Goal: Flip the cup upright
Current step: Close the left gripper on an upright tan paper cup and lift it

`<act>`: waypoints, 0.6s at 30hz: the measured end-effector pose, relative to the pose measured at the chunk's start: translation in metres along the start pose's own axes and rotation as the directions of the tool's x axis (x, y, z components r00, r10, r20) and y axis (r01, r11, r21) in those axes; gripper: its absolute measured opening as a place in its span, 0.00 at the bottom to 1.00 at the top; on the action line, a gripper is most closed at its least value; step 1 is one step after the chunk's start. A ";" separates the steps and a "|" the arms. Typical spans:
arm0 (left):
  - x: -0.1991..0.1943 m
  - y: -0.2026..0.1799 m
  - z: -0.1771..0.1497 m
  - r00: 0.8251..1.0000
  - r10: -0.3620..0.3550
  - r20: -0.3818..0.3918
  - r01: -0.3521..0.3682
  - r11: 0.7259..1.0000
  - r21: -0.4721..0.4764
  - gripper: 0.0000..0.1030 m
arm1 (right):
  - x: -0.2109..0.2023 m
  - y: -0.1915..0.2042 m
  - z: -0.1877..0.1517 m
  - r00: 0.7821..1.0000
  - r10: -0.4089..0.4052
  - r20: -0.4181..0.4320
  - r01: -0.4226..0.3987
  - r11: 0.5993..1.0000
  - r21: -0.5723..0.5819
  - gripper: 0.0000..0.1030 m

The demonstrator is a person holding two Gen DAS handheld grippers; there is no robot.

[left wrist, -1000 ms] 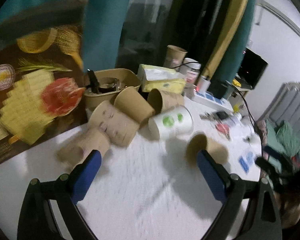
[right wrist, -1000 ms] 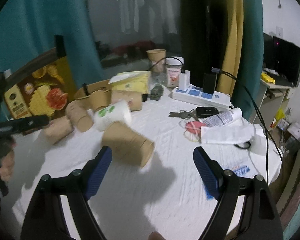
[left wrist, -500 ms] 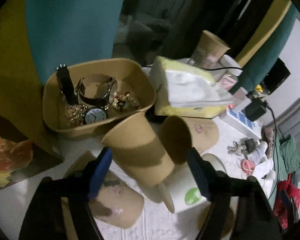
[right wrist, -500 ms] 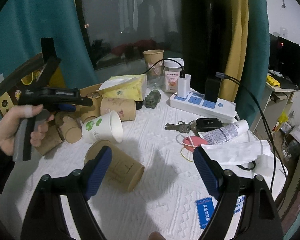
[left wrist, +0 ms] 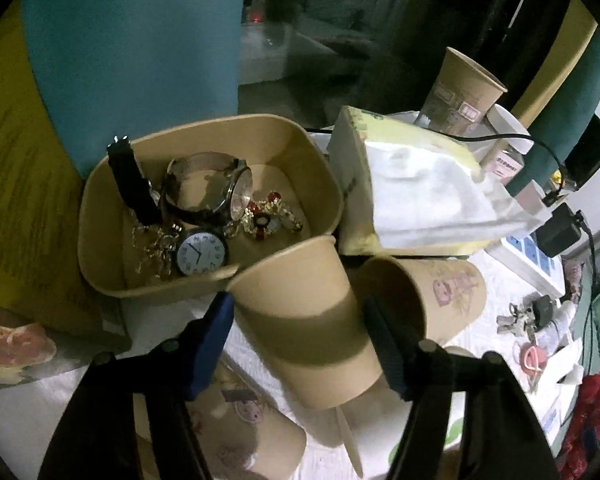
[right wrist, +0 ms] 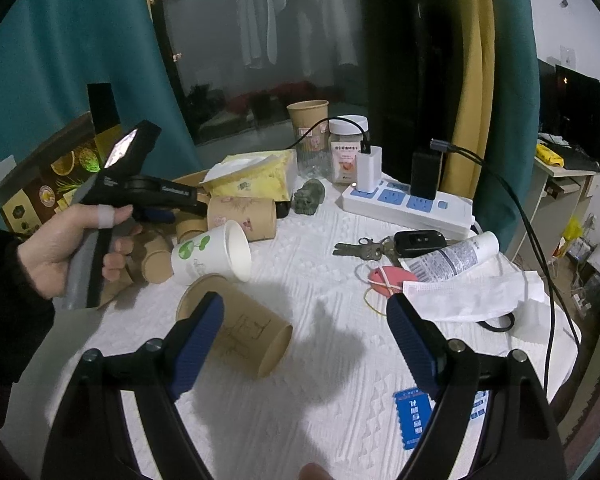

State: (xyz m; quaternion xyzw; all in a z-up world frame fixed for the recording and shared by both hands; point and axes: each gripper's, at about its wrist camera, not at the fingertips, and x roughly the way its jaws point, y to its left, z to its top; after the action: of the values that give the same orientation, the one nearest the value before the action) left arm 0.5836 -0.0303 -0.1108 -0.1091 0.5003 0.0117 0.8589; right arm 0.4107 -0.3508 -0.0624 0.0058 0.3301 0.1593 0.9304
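In the left wrist view, a plain brown paper cup [left wrist: 304, 320] lies tilted on the pile with its closed base pointing away and its mouth toward me. My left gripper [left wrist: 299, 302] has just been closing, and its blue pads [left wrist: 210, 340] now press on both sides of this cup. In the right wrist view a hand [right wrist: 68, 252] holds that gripper over the cup pile. My right gripper [right wrist: 305, 304] is open above the white cloth. Another brown cup [right wrist: 240, 332] lies on its side by its left finger.
A cardboard tub [left wrist: 100, 184] of watches sits just behind the gripped cup, with a tissue pack [left wrist: 412, 184] to its right. A printed cup [left wrist: 440, 296] and a white cup [right wrist: 208, 252] lie on their sides. A power strip [right wrist: 408, 204], keys [right wrist: 364, 248] and tube [right wrist: 456, 256] lie right.
My left gripper moved forward and down into the cup pile, and its jaws narrowed from wide apart onto the brown cup. The right gripper stayed put; the cup before it rolled nearer and settled.
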 end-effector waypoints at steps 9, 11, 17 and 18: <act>-0.006 0.001 0.000 1.000 -0.022 -0.005 0.022 1.000 -0.015 0.53 | -0.011 -0.003 -0.003 1.000 0.009 0.012 -0.009 1.000 0.016 0.79; -0.008 -0.001 -0.002 1.000 -0.018 -0.006 0.018 1.000 -0.005 0.51 | -0.012 -0.003 -0.003 1.000 0.014 0.015 -0.014 1.000 0.021 0.79; -0.001 -0.010 0.000 0.998 0.049 -0.049 -0.049 0.999 -0.003 0.63 | -0.016 -0.001 -0.004 0.999 0.031 0.027 -0.032 0.999 0.025 0.79; 0.003 -0.012 0.000 0.996 0.059 -0.062 -0.060 0.998 -0.001 0.65 | -0.017 -0.001 -0.003 0.999 0.032 0.028 -0.033 0.999 0.026 0.79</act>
State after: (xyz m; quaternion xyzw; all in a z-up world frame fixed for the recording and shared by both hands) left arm 0.5868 -0.0422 -0.1112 -0.0956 0.5298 0.0345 0.8420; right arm 0.3962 -0.3573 -0.0544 0.0257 0.3191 0.1701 0.9320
